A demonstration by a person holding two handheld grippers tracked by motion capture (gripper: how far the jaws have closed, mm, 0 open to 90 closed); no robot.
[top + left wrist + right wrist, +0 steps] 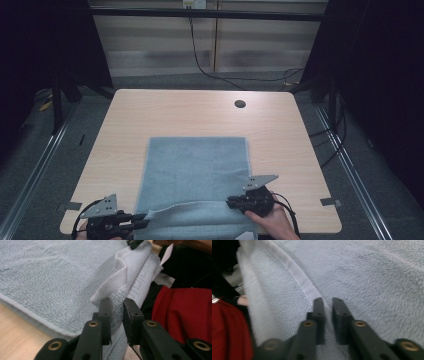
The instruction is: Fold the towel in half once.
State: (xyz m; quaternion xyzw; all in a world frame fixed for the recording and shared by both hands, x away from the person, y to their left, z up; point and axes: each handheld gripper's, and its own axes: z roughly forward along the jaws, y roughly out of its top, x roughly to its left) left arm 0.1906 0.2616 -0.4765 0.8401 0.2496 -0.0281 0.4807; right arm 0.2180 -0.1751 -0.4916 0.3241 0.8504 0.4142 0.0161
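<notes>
Both the left tool (142, 217) and right tool (231, 202) pinch the pale blue terry towel's (197, 165) hem at lower frame; uneven lifting could tug it free.

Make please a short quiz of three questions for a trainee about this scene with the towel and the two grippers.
1. True or false: the light blue terry towel hangs from a hook on the wall.
2. Which part of the towel do the left gripper and the right gripper pinch? A) the far edge B) the near hem C) the middle
3. What dark round feature marks the pale wooden table near its far edge?

Key
1. False; it lies flat on the table.
2. B
3. A cable hole.
</notes>
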